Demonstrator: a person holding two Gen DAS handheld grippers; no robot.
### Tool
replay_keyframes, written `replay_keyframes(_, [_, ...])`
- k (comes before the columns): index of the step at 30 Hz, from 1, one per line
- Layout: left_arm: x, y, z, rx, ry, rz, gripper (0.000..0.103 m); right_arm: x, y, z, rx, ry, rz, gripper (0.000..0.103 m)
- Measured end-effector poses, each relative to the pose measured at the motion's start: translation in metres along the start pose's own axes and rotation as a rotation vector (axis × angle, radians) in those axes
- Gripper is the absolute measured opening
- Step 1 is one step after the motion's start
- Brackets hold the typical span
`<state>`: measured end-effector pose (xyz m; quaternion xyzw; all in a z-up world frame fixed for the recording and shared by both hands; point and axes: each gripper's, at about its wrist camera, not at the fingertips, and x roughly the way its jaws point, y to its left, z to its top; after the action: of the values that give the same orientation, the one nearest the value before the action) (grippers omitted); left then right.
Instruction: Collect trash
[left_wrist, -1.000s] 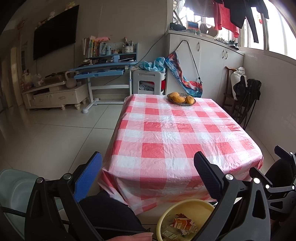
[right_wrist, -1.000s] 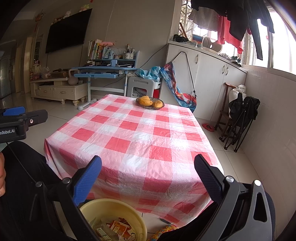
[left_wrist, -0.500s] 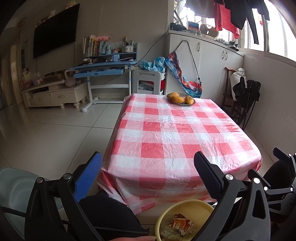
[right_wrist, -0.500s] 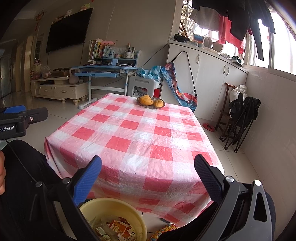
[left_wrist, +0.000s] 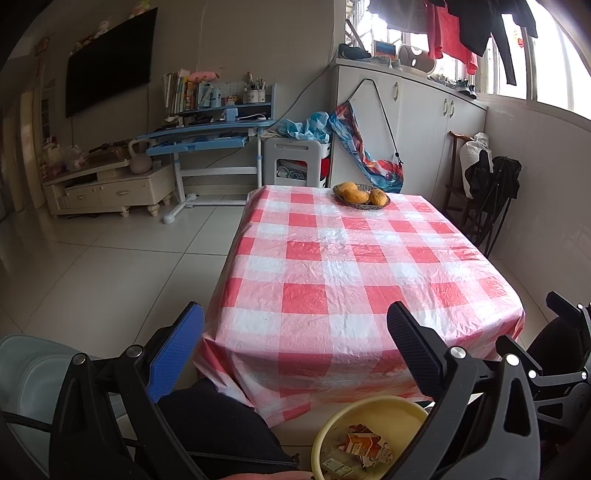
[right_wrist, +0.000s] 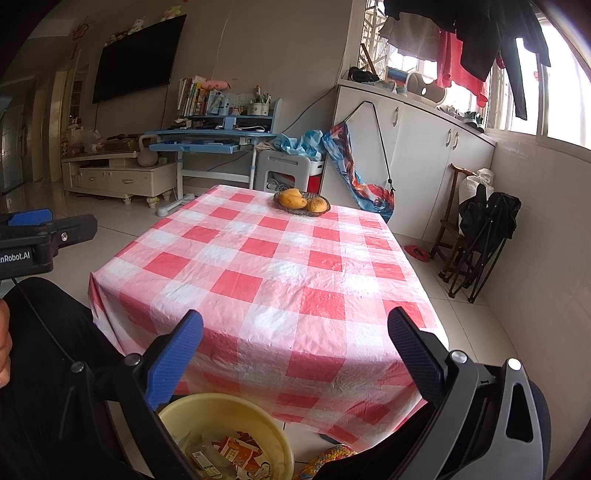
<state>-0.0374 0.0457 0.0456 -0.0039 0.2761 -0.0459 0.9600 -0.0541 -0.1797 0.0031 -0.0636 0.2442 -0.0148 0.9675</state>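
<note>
Yellow bin of wrappers stands mouth-up below both wide-open, empty claws.

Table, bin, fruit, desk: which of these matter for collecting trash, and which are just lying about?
Part of the job:
yellow bin
wrappers inside it
left gripper, open
right gripper, open

Just there:
table
fruit bowl
desk
TV

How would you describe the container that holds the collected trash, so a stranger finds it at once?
Start at the table with the red-and-white checked cloth. On the floor below its near edge stands a round pale yellow basin; unlike the fruit dish, it holds crumpled wrappers.
</note>
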Motion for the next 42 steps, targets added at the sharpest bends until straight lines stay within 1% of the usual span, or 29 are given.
replay_keyframes(38, [-0.0002, 0.0001, 0.0036, 0.000, 0.006, 0.000, 0.096, 0.0001, -0.0028, 0.0019, -0.010, 0.005, 0.006, 0.096])
replay_keyframes(42, [-0.0015, 0.0008, 0.0026, -0.005, -0.008, 0.010, 0.096, -0.0001, -0.0026, 0.0007, -0.010, 0.005, 0.008, 0.096])
